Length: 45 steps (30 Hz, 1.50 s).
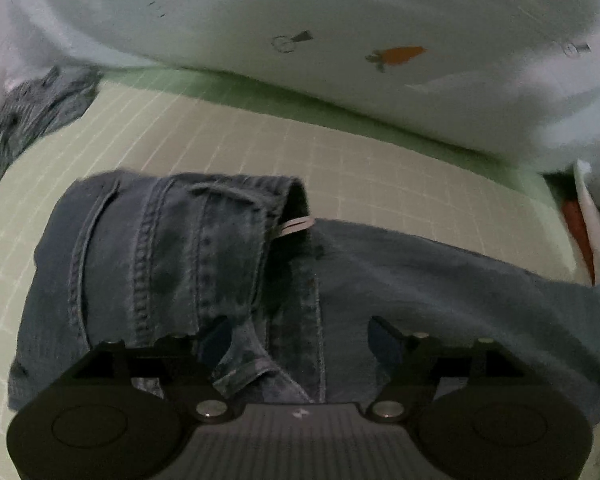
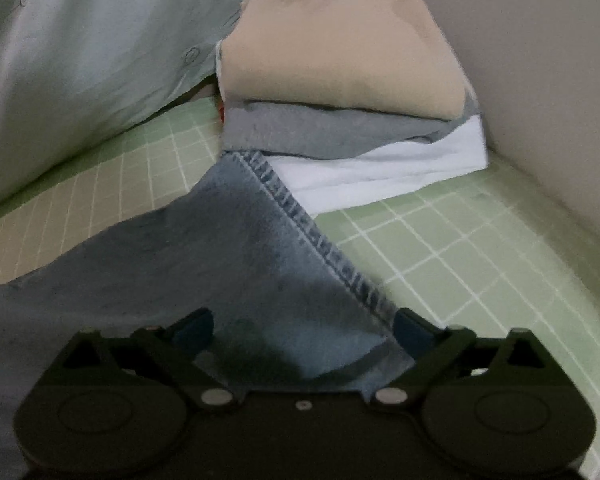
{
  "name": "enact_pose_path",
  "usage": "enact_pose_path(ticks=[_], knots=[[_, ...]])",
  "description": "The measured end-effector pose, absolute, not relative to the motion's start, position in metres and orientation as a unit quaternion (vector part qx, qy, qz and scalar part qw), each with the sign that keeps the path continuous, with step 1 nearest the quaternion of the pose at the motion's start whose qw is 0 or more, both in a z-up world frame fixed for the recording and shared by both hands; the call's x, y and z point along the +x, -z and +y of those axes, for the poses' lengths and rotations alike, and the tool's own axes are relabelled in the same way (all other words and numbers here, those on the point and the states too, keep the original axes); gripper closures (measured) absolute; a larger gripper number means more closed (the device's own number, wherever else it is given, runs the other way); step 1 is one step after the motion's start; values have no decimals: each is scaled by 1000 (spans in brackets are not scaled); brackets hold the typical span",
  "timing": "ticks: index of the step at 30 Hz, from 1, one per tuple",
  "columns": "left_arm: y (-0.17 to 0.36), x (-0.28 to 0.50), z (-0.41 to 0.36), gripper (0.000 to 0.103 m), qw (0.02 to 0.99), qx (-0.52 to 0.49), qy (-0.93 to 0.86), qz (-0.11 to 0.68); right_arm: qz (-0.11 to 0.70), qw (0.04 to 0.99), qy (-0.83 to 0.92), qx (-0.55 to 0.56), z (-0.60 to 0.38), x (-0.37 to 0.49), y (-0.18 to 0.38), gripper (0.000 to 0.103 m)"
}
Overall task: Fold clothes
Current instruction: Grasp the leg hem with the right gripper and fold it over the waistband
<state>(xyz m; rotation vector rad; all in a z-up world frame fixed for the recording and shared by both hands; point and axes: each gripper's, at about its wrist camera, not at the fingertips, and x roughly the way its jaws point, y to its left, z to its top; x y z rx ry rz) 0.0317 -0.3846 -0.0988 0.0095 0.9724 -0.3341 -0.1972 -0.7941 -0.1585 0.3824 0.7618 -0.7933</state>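
Note:
Blue denim jeans (image 1: 172,264) lie folded on the green checked sheet (image 1: 260,148), waistband end to the left with a small white tag showing. My left gripper (image 1: 300,340) hovers just over the jeans near their middle seam, jaws apart, the pads not pressing on the cloth. In the right wrist view a jeans leg (image 2: 240,248) with a stitched hem runs up toward a stack of folded clothes. My right gripper (image 2: 302,326) stands wide open with the hem end lying between its fingers, unclamped.
A stack of folded clothes (image 2: 340,80), beige over grey over white, sits at the far right by a beige wall (image 2: 540,60). A white pillow with a carrot print (image 1: 340,20) lies along the back. A striped grey garment (image 1: 28,116) is crumpled at the left.

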Motion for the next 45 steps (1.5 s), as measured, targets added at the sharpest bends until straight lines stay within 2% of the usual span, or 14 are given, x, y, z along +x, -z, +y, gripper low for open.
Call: enact_pose_path(ticks=[6,14,17,18,19,21,22,27,35,39,45], knots=[[102,39,-395,26,869,13,160,468,383,833,360,170,-805,-187,171,1],[103,35,-388,25,871,-5,149,468,375,841,348,175,-801,-191,173,2],[100,32,-384,25,875,-16,151,459,376,844,339,174,-797,-191,168,19],[98,30,-382,24,878,-19,154,453,377,846,336,174,-795,-191,167,34],[95,28,-380,21,881,-23,156,447,376,849,328,173,-793,-192,164,56],[91,24,-375,21,886,-31,161,434,379,850,322,171,-790,-192,159,76],[89,22,-373,21,887,-35,162,431,381,851,320,169,-788,-193,157,80],[83,12,-357,21,894,-45,165,414,337,858,322,216,-784,-199,124,83],[74,1,-315,21,896,-63,152,414,298,895,282,173,-722,-184,78,84],[68,-4,-294,21,899,-61,161,402,292,905,255,178,-685,-168,65,89],[62,-3,-249,21,898,-35,173,402,293,922,201,155,-609,-127,55,90]])
